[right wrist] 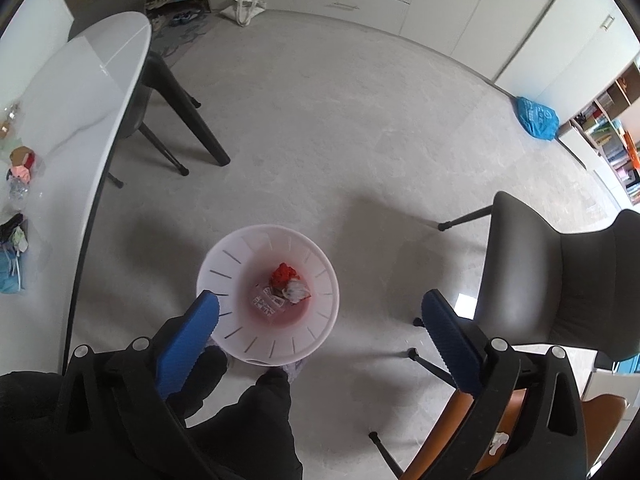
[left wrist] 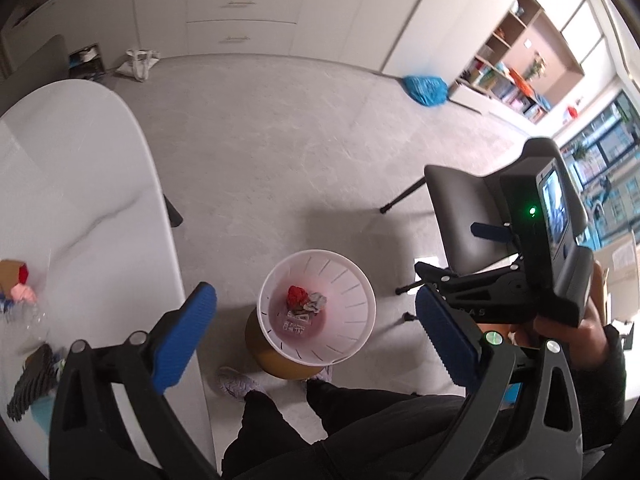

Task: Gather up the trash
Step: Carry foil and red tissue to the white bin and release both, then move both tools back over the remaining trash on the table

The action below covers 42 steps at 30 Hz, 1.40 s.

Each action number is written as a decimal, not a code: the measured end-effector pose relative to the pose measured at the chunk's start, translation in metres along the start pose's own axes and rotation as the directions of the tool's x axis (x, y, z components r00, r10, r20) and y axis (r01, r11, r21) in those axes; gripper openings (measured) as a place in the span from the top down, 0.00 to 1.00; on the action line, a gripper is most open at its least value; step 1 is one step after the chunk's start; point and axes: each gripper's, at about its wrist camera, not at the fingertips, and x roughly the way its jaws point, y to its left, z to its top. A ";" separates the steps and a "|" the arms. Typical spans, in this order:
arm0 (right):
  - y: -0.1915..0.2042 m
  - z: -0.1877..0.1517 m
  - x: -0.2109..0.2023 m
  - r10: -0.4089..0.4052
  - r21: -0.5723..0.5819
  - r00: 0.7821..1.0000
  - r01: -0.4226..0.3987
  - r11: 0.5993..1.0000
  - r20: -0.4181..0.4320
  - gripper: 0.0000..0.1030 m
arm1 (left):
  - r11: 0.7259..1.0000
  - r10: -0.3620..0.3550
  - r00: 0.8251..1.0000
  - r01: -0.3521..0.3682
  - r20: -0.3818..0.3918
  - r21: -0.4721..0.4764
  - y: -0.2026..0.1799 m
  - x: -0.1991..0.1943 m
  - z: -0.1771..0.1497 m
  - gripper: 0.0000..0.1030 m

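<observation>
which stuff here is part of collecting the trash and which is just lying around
Part of the job:
- white bin on the floor
- red wad and other scraps in it
- litter on the white table: clear bottle, cardboard piece
- left gripper, right gripper, both open and empty

Just lying about:
- blue bag
- white tote
- grey chair

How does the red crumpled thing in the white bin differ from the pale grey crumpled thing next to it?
The red wad is bright and strongly coloured; the grey wad is pale, almost whitish. In the right wrist view the red wad lies farther from the camera, with the grey wad nearer and to its right. The red one looks slightly larger. Both are crumpled scraps at the bottom of the white bin, close together.
</observation>
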 end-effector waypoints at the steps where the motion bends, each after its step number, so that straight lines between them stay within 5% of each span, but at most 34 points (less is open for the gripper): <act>1: 0.003 0.002 -0.001 0.000 -0.007 1.000 0.000 1.000 0.001 0.03 | 1.000 0.003 1.000 -0.003 0.005 -0.012 0.003 -0.003 -0.002 0.08; 11: 0.036 0.015 -0.010 0.034 -0.068 0.999 -0.031 0.997 0.038 0.03 | 0.992 0.044 0.999 -0.042 0.022 -0.119 0.036 -0.020 -0.016 0.07; 18: 0.085 0.026 -0.016 0.098 -0.166 0.994 -0.089 0.982 0.048 0.03 | 0.963 0.122 0.991 -0.106 0.051 -0.247 0.075 -0.045 -0.036 0.07; 24: 0.136 0.038 -0.018 0.148 -0.269 0.988 -0.132 0.954 0.039 0.03 | 0.901 0.259 0.962 -0.207 0.090 -0.381 0.117 -0.082 -0.061 0.08; 30: 0.182 0.046 -0.020 0.195 -0.355 0.981 -0.173 0.919 0.026 0.03 | 0.805 0.344 0.934 -0.239 0.098 -0.544 0.158 -0.118 -0.092 0.08; 32: 0.194 0.049 -0.019 0.206 -0.377 0.978 -0.183 0.908 0.022 0.03 | 0.751 0.344 0.934 -0.213 0.096 -0.625 0.177 -0.127 -0.106 0.07; 35: 0.212 0.053 -0.020 0.227 -0.406 0.974 -0.202 0.891 0.014 0.03 | 0.619 0.343 0.935 -0.153 0.090 -0.770 0.206 -0.136 -0.127 0.08; 39: 0.234 0.058 -0.019 0.248 -0.437 0.969 -0.223 0.872 0.002 0.03 | 0.359 0.335 0.937 -0.033 0.096 -0.933 0.242 -0.136 -0.162 0.08; 42: 0.247 0.061 -0.018 0.256 -0.451 0.967 -0.232 0.862 -0.008 0.03 | 0.240 0.299 0.952 -0.007 0.067 -0.971 0.263 -0.124 -0.178 0.09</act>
